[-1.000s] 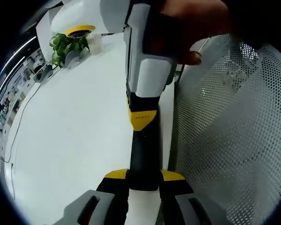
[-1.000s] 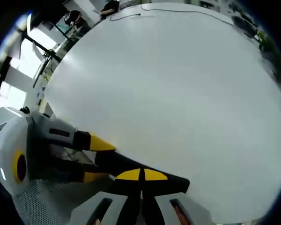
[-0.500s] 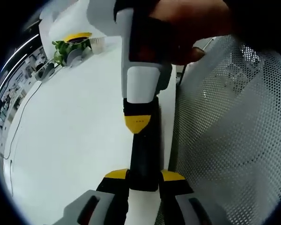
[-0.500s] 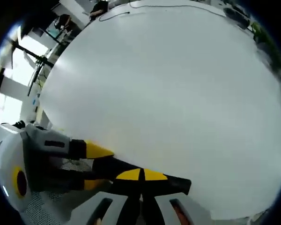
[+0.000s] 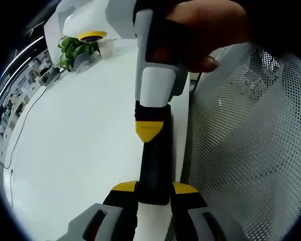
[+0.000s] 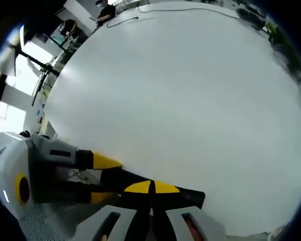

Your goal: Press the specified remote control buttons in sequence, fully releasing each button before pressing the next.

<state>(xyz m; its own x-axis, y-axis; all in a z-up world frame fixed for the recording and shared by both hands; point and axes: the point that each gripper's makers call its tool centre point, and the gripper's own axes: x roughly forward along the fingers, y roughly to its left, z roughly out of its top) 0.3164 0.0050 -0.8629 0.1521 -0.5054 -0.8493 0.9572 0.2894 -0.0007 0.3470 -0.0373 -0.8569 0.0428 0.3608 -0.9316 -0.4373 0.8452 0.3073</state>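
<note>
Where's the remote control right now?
In the left gripper view, the black remote control is clamped at bottom centre between the left gripper fingers, with the right gripper tip on its far end.

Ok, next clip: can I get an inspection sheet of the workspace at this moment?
Surface: white table, mostly bare.
Job's things: black remote, lying at the table's edge, buttons not legible.
Clutter: potted plant and small cup at the far edge.
Grippers: left gripper shut on the remote's near end; right gripper shut, its tip on the remote, held by a hand.
Cables: one thin cable trailing over the table.
Surroundings: white mesh panel beside the table.
</note>
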